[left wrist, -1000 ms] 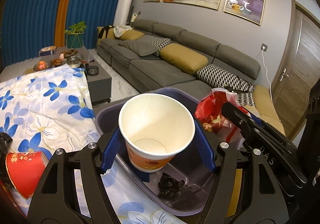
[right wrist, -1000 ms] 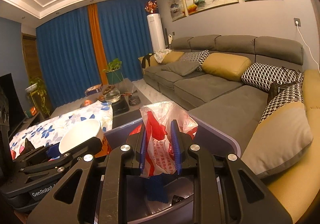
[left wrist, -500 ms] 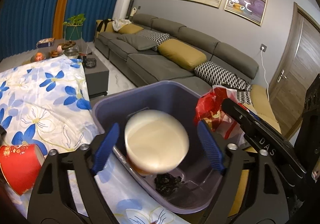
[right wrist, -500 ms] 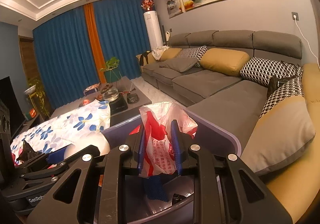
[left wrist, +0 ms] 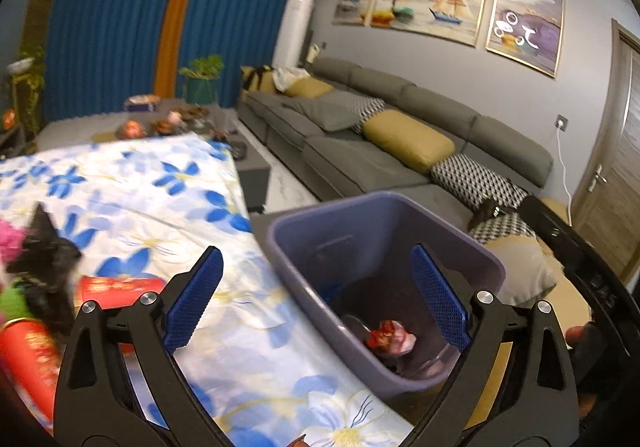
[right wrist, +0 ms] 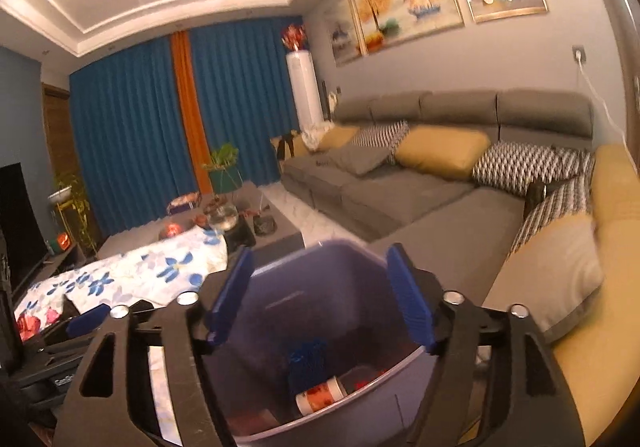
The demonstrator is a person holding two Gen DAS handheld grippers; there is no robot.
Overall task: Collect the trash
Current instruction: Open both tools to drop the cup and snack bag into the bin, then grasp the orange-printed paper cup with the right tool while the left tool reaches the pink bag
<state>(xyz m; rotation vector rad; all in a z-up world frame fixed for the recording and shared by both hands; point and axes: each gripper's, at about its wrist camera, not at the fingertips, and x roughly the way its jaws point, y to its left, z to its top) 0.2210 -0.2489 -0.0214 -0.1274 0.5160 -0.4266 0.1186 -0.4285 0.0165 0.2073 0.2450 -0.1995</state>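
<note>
A purple bin (left wrist: pixel 380 194) stands at the edge of the flowered table. My left gripper (left wrist: pixel 316 299) hangs above its near rim, jaws opening, with nothing between them. A crumpled red and white bag (left wrist: pixel 390 337) lies on the bin's bottom. In the right wrist view my right gripper (right wrist: pixel 320 295) hovers over the bin (right wrist: pixel 340 243), jaws opening and empty. Below it a paper cup (right wrist: pixel 322 395) lies on its side beside a blue item (right wrist: pixel 306 359). Two red cups (left wrist: pixel 116 287) (left wrist: pixel 28 355) lie on the cloth at the left.
The flowered tablecloth (left wrist: pixel 152 199) covers the table left of the bin. A black scrap (left wrist: pixel 44 259) lies near the red cups. A grey sofa (left wrist: pixel 360 151) with cushions runs behind the bin. A low grey table (right wrist: pixel 256 227) carries small items.
The left gripper let go of the paper cup and the right one let go of the red and white bag. Both fell into the bin. Both grippers pulled back and rose a little.
</note>
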